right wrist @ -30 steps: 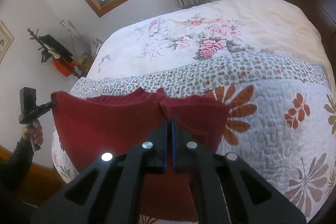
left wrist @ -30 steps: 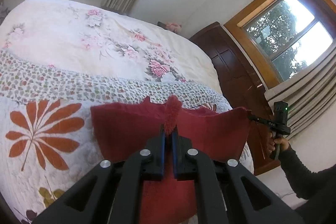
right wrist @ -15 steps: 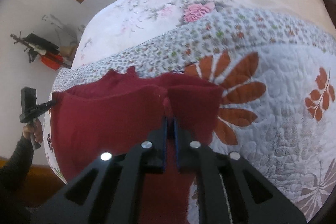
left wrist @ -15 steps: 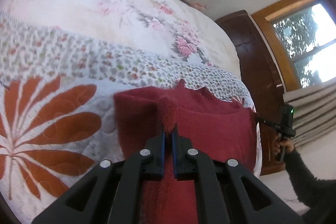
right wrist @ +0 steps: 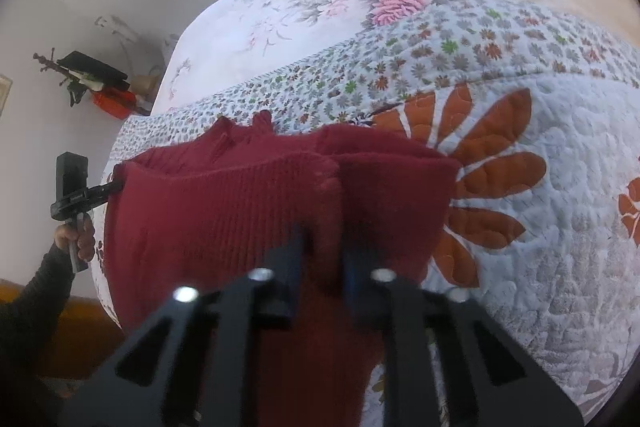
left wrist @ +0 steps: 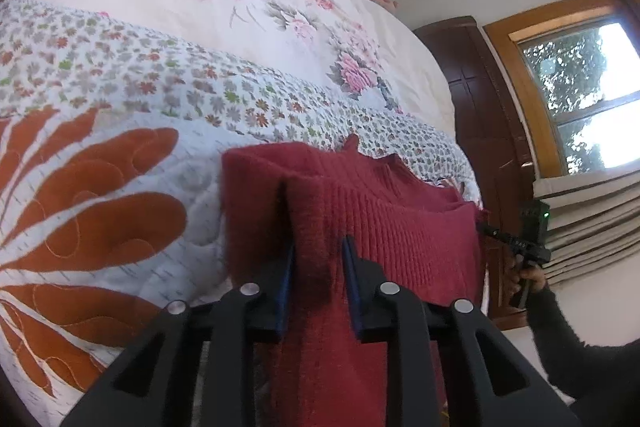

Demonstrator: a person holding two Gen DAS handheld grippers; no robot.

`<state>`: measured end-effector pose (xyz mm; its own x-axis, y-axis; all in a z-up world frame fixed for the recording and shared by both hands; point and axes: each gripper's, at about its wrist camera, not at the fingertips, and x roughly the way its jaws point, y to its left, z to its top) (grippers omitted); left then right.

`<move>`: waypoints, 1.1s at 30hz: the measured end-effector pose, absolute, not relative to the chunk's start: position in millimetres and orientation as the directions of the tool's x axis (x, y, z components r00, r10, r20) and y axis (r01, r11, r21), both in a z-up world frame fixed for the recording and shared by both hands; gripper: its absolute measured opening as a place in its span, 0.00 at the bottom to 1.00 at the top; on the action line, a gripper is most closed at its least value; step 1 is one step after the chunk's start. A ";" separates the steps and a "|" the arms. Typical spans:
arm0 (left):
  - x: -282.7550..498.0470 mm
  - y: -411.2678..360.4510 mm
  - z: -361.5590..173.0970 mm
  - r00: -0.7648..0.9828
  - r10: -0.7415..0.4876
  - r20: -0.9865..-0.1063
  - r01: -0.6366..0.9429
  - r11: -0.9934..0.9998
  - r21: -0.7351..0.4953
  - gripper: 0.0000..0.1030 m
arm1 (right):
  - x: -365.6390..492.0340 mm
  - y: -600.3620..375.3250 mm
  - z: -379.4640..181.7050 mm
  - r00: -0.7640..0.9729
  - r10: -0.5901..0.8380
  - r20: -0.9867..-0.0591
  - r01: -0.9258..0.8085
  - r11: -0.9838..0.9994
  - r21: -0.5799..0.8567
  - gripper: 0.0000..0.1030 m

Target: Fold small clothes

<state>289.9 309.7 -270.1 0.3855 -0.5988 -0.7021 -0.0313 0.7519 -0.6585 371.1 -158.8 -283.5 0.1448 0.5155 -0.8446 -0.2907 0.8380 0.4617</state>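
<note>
Hand-held gripper [left wrist: 318, 259] apparently parted, sweater [left wrist: 400, 227] between

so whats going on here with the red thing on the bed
A person is folding a small red knit sweater over the edge of a bed covered by a floral quilt. They hold a two-finger gripper in each hand. The left gripper and the right gripper each have their jaws parted around a bunched fold of the sweater, so neither is clamping it. The sweater's top edge lies on the quilt, with the rest hanging toward the cameras.

floral quilt [left wrist: 100, 187] | wooden headboard [left wrist: 480, 99] | window [left wrist: 580, 99] | curtains [left wrist: 592, 211]
</note>
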 end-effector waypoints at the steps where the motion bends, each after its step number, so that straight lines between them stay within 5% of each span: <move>1: 290.3 309.0 -268.5 0.388 -0.588 -0.709 -0.028 0.762 -0.647 0.07 | 370.1 -158.7 -280.2 0.152 0.510 -0.847 -0.295 0.841 0.453 0.07; 6: 285.3 300.4 -245.7 0.428 -0.562 -0.708 0.021 0.789 -0.614 0.06 | 364.3 -157.4 -260.1 0.197 0.510 -0.837 -0.325 0.840 0.435 0.05; 18: 304.5 312.6 -169.1 0.569 -0.607 -0.555 0.132 0.733 -0.667 0.05 | 386.5 -168.8 -205.1 0.313 0.553 -0.772 -0.323 0.827 0.461 0.05; 27: 362.2 324.3 -270.5 0.459 -0.570 -0.682 -0.075 0.740 -0.669 0.05 | 441.4 -148.8 -283.1 0.194 0.478 -0.857 -0.215 0.873 0.438 0.05; 33: 363.1 332.6 -236.5 0.532 -0.580 -0.617 -0.018 0.720 -0.693 0.05 | 447.3 -153.7 -265.3 0.236 0.503 -0.831 -0.220 0.861 0.459 0.05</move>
